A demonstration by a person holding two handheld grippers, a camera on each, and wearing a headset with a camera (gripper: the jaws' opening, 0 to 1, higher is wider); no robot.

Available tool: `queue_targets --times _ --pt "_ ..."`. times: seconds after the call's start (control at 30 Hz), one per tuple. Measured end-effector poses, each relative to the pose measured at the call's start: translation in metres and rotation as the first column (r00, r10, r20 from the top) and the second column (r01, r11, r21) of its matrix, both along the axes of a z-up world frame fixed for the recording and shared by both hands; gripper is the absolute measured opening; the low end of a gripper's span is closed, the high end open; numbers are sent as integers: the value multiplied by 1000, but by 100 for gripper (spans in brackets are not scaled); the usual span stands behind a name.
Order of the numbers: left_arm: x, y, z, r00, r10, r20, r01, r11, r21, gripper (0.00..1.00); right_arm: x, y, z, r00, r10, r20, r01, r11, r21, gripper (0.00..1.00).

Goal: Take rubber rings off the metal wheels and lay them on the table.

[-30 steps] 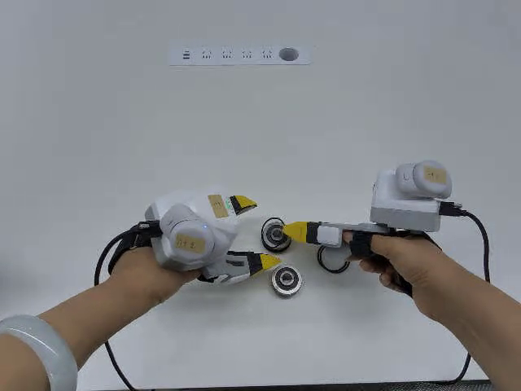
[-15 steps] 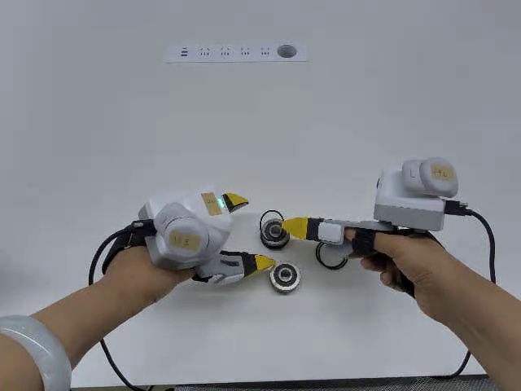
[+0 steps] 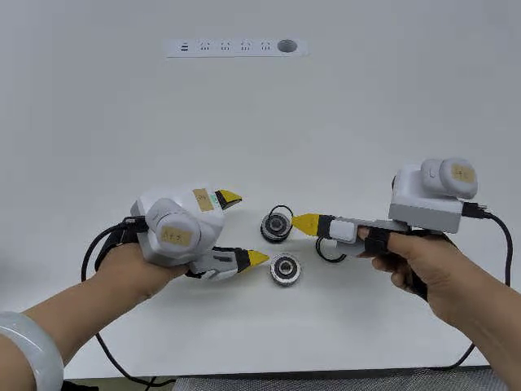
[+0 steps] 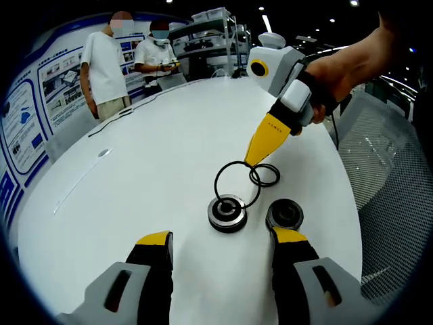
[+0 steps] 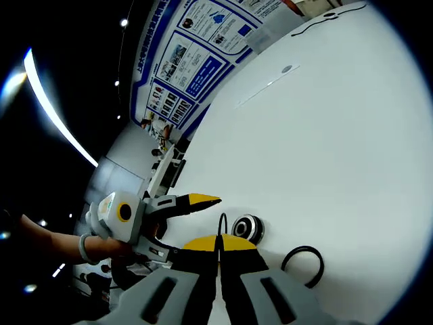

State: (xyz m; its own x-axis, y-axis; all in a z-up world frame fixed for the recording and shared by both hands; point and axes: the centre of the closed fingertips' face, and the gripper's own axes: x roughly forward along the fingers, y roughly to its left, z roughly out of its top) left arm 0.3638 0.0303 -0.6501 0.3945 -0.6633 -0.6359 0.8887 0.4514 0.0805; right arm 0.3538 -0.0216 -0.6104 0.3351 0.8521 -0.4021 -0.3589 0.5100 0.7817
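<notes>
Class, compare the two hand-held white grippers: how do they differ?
The left gripper is wide open, holding nothing; the right gripper is shut on a thin black rubber ring. The left gripper's lower tip is by the nearer silver metal wheel; the right gripper's is beside the farther metal wheel. Both have yellow tips.
</notes>
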Motion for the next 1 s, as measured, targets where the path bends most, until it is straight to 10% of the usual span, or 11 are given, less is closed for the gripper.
queue_targets --times 1.0 --pt "-4 -4 3 1000 -7 -9 7 1000 -4 56 -17 -70 -33 976 -192 -101 188 981 -49 2"
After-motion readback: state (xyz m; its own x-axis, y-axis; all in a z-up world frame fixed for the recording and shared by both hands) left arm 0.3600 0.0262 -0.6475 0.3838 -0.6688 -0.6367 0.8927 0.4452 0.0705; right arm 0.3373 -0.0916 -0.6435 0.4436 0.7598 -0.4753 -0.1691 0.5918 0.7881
